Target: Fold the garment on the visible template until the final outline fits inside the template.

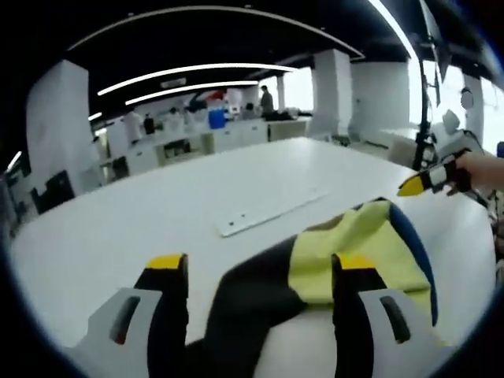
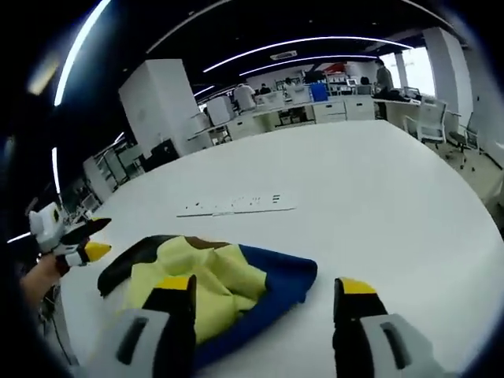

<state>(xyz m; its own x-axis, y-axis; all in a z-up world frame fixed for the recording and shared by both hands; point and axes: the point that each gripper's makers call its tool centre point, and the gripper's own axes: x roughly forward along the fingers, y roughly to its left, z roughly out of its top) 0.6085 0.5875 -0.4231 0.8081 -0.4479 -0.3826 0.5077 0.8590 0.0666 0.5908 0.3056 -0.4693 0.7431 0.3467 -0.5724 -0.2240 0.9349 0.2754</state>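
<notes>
Two tongs stand wide and hold nothing: left gripper over the garment, right gripper beside its blue hem. The garment lies bunched near the desk edge. No template outline discernible; judged best to spread flat first, then pinch single layers at corners.

Open-plan office — desks, strip lights.

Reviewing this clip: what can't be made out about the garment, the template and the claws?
- Garment: near edge hidden behind the left claw, left gripper view.
- Template outline: none discernible on the table; only a white strip, markings too small.
- Right claw: open, touching cloth unclear.
</notes>
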